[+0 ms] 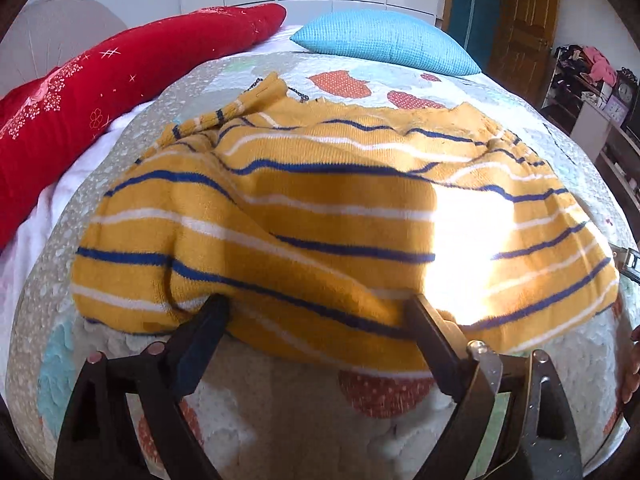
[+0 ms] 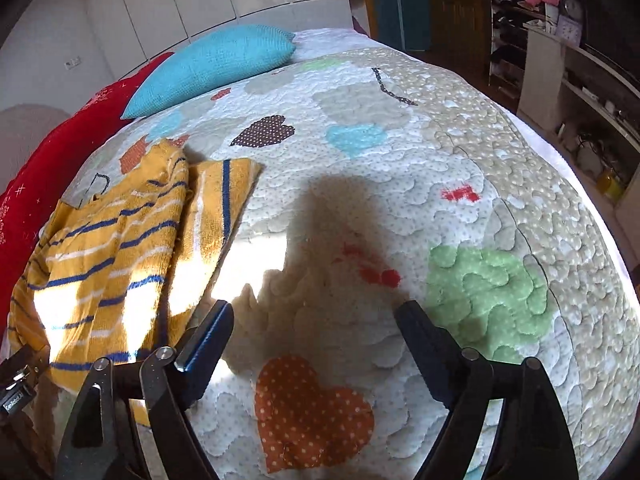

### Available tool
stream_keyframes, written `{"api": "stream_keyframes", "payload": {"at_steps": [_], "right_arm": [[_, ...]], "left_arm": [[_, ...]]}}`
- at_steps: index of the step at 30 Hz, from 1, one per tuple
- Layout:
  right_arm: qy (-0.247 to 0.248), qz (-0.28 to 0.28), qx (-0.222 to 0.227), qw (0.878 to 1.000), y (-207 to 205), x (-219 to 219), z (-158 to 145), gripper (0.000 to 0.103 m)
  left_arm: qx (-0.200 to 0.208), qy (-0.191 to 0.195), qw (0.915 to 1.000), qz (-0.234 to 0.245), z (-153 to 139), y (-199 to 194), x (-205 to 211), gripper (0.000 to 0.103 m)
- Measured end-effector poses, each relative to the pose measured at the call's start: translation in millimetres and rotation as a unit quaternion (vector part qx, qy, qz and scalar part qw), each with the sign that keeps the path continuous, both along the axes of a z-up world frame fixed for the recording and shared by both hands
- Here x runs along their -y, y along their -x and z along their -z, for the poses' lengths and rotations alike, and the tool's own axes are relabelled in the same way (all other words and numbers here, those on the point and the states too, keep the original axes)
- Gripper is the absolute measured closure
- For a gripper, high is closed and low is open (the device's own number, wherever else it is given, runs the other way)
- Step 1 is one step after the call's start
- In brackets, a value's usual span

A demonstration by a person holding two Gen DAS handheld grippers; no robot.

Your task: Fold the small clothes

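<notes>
A small yellow knit sweater [image 1: 320,216] with blue and white stripes lies spread and rumpled on the quilted bedspread [image 1: 304,432]. My left gripper [image 1: 320,308] is open, its two fingertips at the sweater's near hem, which bulges between them. In the right wrist view the sweater [image 2: 108,248] lies at the left, one sleeve folded beside it. My right gripper [image 2: 316,312] is open and empty over the bare quilt, to the right of the sweater.
A red pillow [image 1: 80,96] lies along the left of the bed and a blue pillow [image 1: 384,40] at its head. The quilt [image 2: 400,184] has heart patches. Shelves [image 2: 580,92] and a wooden door stand to the right.
</notes>
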State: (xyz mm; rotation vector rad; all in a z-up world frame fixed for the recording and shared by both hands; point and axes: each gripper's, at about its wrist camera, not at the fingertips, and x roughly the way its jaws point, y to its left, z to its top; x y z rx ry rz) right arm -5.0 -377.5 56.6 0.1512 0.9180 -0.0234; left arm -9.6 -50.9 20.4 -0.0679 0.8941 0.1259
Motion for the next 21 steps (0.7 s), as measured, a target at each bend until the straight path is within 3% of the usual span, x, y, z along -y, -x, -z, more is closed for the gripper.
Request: {"api": "stream_keyframes", "payload": {"at_steps": [1, 3, 7, 13, 21], "right_arm": [[0.008, -0.001, -0.003, 1.000, -4, -4, 2, 0.005], [0.040, -0.008, -0.014, 0.999, -10, -14, 7, 0.000], [0.101, -0.020, -0.020, 0.994, -15, -29, 13, 0.000], [0.084, -0.018, -0.004, 0.996, -10, -23, 16, 0.000], [0.087, -0.021, -0.003, 0.996, -11, -24, 16, 0.000]], "left_arm": [[0.005, -0.006, 0.9999, -0.010, 2, -4, -1, 0.000], [0.007, -0.013, 0.9997, -0.019, 8, -8, 0, 0.000], [0.023, -0.026, 0.9992, -0.020, 10, -3, 4, 0.000], [0.030, -0.003, 0.9993, -0.021, 13, 3, 1, 0.000], [0.030, -0.002, 0.9993, -0.022, 13, 4, 2, 0.000]]}}
